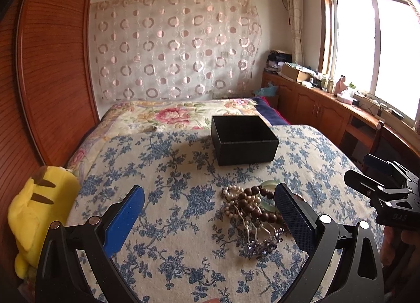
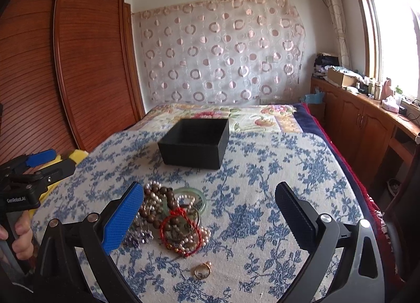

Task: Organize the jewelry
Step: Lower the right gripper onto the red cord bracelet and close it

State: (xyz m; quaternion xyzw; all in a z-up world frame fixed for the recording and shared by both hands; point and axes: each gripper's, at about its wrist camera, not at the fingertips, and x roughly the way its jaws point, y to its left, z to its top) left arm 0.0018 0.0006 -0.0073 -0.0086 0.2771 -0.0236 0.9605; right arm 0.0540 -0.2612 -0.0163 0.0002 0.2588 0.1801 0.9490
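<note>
Yellow plush toy point(image 1: 36, 208) beside wardrobe point(image 1: 52, 66)

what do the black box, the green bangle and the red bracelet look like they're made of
Box: likely rigid cardboard, matte black, with thin straight walls and an open top. Bangle: pale green and translucent, smooth and glossy, so jade or glass; can't tell which. Red bracelet: braided cord or thread, matte, with a few small gold-coloured beads.

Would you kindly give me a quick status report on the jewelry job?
Left gripper open, right gripper open, both empty. Jewelry pile and loose ring on the bedspread, black box behind, open. Nothing in the way.
</note>
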